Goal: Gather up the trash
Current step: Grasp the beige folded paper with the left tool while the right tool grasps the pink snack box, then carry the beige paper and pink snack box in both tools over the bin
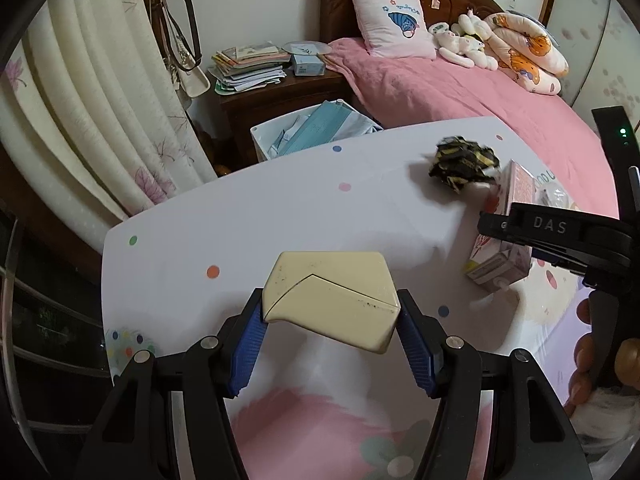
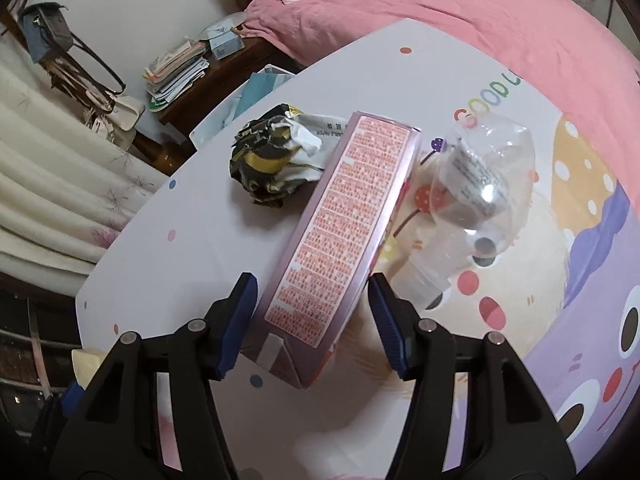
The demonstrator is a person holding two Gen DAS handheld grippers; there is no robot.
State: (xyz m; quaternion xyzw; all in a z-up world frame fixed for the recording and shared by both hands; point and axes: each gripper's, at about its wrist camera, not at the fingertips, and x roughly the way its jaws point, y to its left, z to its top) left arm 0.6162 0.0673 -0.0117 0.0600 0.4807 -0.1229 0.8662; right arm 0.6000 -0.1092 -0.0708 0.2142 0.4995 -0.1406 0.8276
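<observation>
My left gripper [image 1: 330, 316] is shut on a cream plastic piece [image 1: 332, 296] and holds it above the white table [image 1: 240, 216]. My right gripper [image 2: 312, 308] is open, its jaws on either side of a pink carton [image 2: 340, 240] that lies on the table; contact is not clear. The carton also shows in the left wrist view [image 1: 504, 256]. A crumpled black and yellow wrapper [image 2: 272, 164] lies beyond the carton, also seen in the left wrist view [image 1: 464, 164]. A clear plastic bottle [image 2: 480, 184] lies to the carton's right.
A white bin [image 1: 312, 132] with blue and white paper stands past the table's far edge. A pink bed [image 1: 460, 88] lies behind the table. A nightstand with stacked papers [image 1: 248, 66] stands at the back left. Curtains [image 1: 100, 100] hang at left.
</observation>
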